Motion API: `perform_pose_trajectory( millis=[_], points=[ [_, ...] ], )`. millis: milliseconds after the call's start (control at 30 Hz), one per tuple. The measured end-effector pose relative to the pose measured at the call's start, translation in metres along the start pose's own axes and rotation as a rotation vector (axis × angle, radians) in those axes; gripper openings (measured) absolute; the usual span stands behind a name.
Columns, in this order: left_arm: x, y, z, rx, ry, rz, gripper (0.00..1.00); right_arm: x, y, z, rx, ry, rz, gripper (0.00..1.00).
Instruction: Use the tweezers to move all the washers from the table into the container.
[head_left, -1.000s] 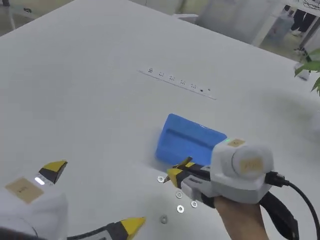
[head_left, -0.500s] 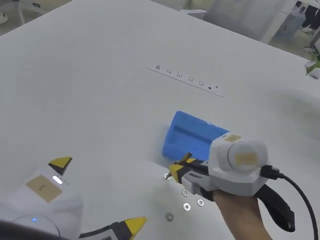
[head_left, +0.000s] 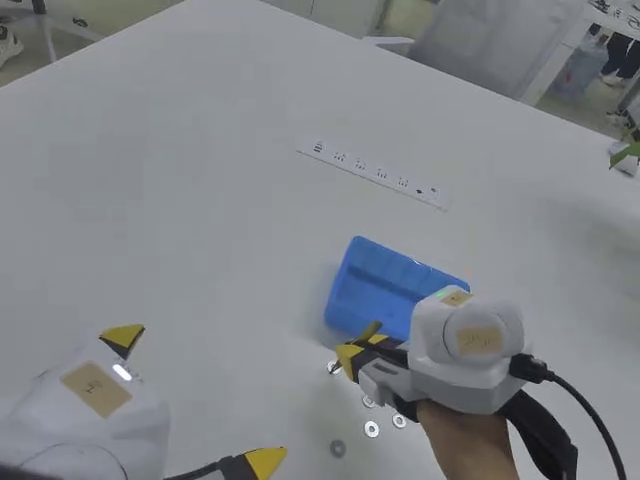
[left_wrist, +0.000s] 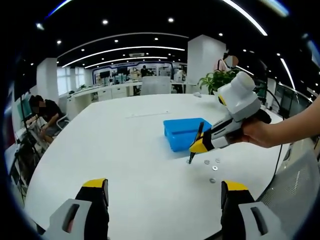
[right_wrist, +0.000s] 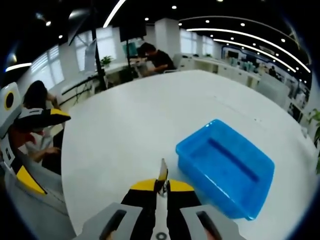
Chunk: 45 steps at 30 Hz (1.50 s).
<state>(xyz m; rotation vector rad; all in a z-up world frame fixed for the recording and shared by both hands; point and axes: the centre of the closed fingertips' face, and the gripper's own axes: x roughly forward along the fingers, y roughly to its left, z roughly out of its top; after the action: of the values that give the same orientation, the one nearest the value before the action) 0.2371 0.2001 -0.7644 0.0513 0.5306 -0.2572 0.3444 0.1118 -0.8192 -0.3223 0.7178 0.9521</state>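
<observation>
**A:** Where do the washers (head_left: 372, 429) lie?

**B:** On the white table (head_left: 180, 200), loose, in a small scatter just in front of the blue container (head_left: 395, 285). I count about five in the head view, but they are tiny, so perhaps I miss one. One more lies right under the jaws in the right gripper view.

**A:** And the container itself?

**B:** It stands on the table with the open side up, just beyond the tip of the right gripper (right_wrist: 161, 186). Farther behind it a long power strip (head_left: 375, 172) is set in the table top.

**A:** What does the right gripper hold?

**B:** Its jaws are pressed together on the tweezers (right_wrist: 162, 172), which stick out forward between the two yellow tips. In the left gripper view the tweezers slant down, and their point comes to the table right beside the washer nearest to the container. If it touches that washer, I cannot tell. A hand (head_left: 470, 440) grips this gripper from the near side.

**A:** And the left gripper (left_wrist: 164, 186)?

**B:** Its jaws stand wide apart over bare table. It is low at the near left, well apart from the washers and from the container, and it faces toward them.
</observation>
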Motion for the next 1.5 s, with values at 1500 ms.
perform_pose_trajectory(
  millis=[1500],
  points=[
    [-0.002, 0.009, -0.003, 0.016, 0.009, 0.038, 0.92, 0.031, -0.077, 0.055, 0.238, -0.123, -0.102, 0.03]
  ],
)
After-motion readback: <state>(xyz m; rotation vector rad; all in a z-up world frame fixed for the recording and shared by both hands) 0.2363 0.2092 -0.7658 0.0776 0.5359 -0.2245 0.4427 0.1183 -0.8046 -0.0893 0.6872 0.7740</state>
